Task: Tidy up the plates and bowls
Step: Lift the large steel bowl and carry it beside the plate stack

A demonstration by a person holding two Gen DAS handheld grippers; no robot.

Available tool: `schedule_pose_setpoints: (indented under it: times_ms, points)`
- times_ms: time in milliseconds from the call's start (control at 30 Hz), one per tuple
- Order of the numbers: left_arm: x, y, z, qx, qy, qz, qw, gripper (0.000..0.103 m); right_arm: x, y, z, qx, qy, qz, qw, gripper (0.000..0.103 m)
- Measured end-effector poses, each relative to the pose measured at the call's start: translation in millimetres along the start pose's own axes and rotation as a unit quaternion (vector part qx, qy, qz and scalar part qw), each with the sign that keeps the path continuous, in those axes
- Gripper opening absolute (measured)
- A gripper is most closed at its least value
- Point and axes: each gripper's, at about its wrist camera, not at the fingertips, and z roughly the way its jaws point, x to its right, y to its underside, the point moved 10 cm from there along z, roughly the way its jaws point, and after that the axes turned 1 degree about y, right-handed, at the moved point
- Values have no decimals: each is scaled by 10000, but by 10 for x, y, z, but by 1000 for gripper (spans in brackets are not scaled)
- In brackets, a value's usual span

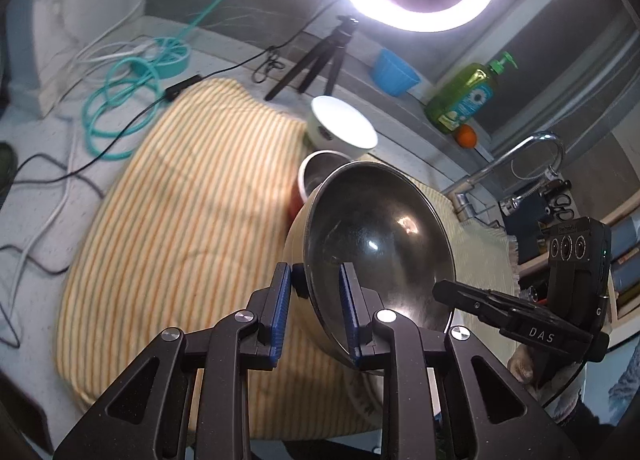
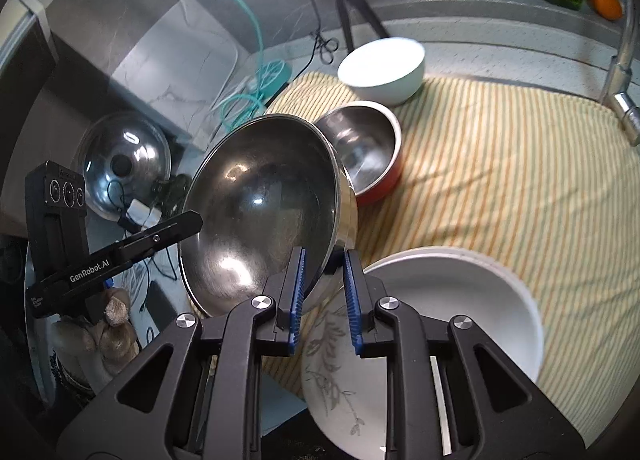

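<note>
A large steel bowl (image 1: 380, 244) (image 2: 260, 212) is held tilted above the striped cloth (image 1: 180, 200) (image 2: 500, 164). My left gripper (image 1: 316, 280) is shut on its rim on one side. My right gripper (image 2: 324, 264) is shut on the rim on the opposite side; it shows in the left wrist view (image 1: 516, 312). Behind the bowl a red bowl with a steel inside (image 2: 364, 148) (image 1: 316, 172) sits on the cloth. A white bowl (image 2: 384, 68) (image 1: 344, 124) stands behind that. A white plate with a leaf pattern (image 2: 440, 324) lies under my right gripper.
A tripod (image 1: 320, 56), teal hose (image 1: 116, 108) and cables lie on the counter at the back left. A blue cup (image 1: 394, 74), green soap bottle (image 1: 468, 96) and orange (image 1: 467, 136) stand on the ledge. A faucet (image 1: 520, 164) is at right. A glass lid (image 2: 124, 164) lies left.
</note>
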Motion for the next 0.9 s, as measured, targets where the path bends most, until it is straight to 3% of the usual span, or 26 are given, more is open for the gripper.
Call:
schedule_pose_setpoints:
  times_ms: [400, 900]
  points:
    - [-532, 367, -91, -98, -247, -588, 9979, 22, -315, 342, 428, -576, -39, -361, 9977, 20]
    - [-804, 599, -73, -251, -403, -841, 9953, 22, -446, 576, 755, -977, -32, -567, 9936, 20]
